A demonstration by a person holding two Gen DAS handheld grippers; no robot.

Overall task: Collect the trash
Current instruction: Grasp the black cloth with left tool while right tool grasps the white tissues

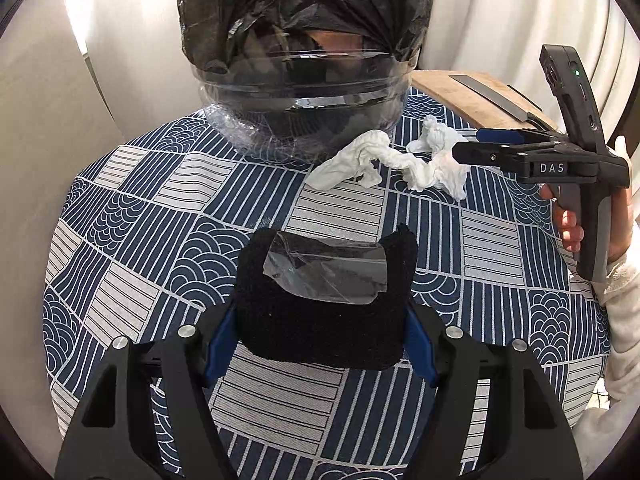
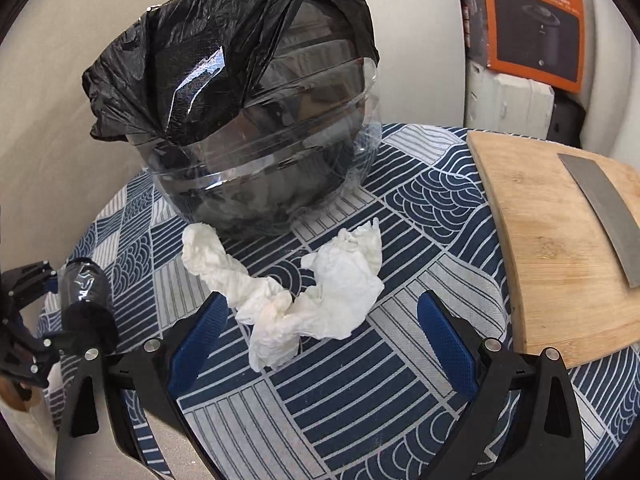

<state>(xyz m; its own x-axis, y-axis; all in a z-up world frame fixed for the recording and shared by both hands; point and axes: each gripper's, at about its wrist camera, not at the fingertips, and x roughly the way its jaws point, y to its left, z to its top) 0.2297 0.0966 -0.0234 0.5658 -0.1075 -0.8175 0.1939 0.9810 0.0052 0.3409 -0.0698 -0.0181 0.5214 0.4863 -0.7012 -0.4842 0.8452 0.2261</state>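
Black spongy block w/ clear tape [image 1: 324, 300] is clamped between the blue pads of the left gripper [image 1: 320, 344], held above the blue-patterned tablecloth [image 1: 160, 240] in front of the clear bin lined w/ a black bag [image 1: 304, 80]. Right gripper [image 2: 320, 336] hangs w/ jaws spread wide & holding nothing, a crumpled white tissue [image 2: 320, 292] on the cloth between its fingers, near the bin's base; wooden board [image 2: 560, 248] w/ knife [image 2: 604, 216] sits to the right

The black bag [image 1: 304, 12] hides the bin's inside, and the knife [image 2: 600, 216] handle is cut off.
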